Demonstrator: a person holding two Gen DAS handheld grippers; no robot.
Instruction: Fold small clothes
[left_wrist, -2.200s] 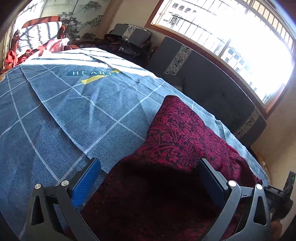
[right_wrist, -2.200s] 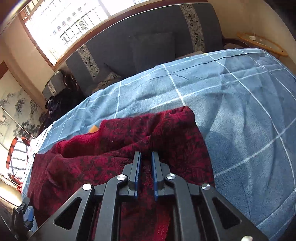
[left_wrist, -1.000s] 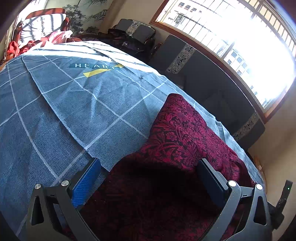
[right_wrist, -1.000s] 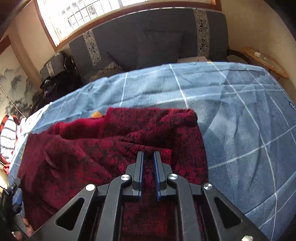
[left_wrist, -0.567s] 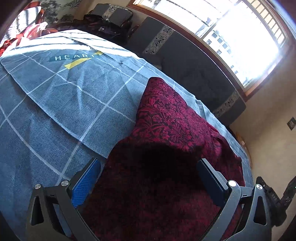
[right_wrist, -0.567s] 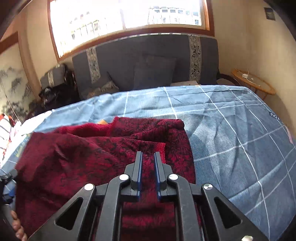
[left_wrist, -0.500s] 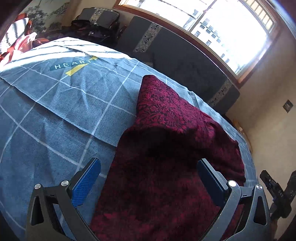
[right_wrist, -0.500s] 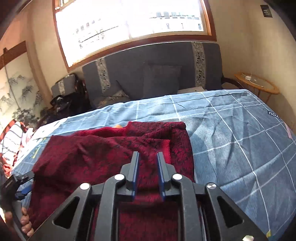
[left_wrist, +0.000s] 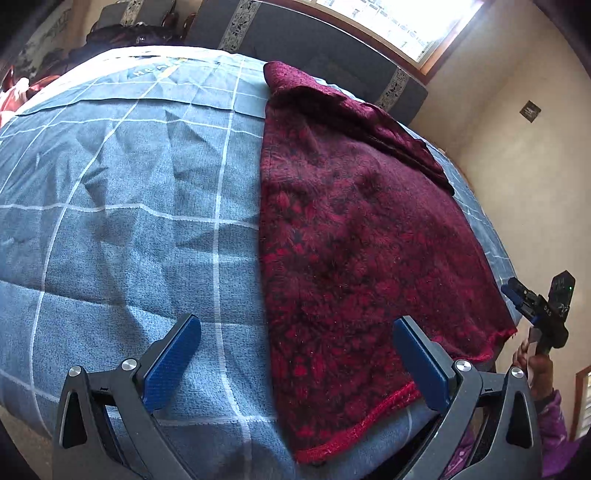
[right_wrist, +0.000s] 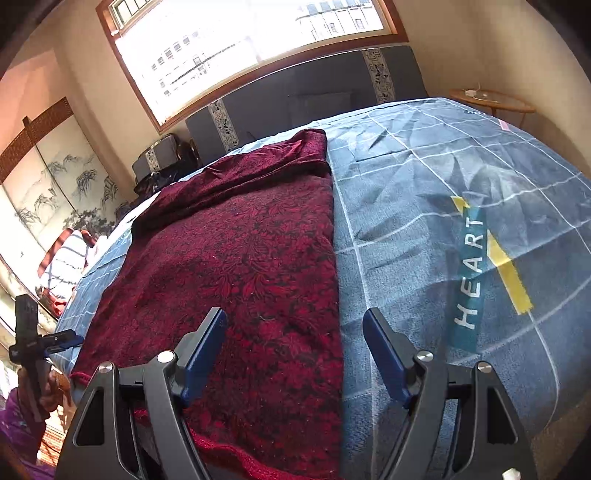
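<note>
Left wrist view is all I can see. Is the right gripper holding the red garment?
Observer: No. The right gripper is opening its fingers; the red garment lies between them, unpinched.
Operator: What's on the garment's other side?
Observer: Bare blue bedspread with a HEART print beside that gripper.
Operator: Anything past the bed's far corner?
Observer: A small round side table by the wall.
</note>
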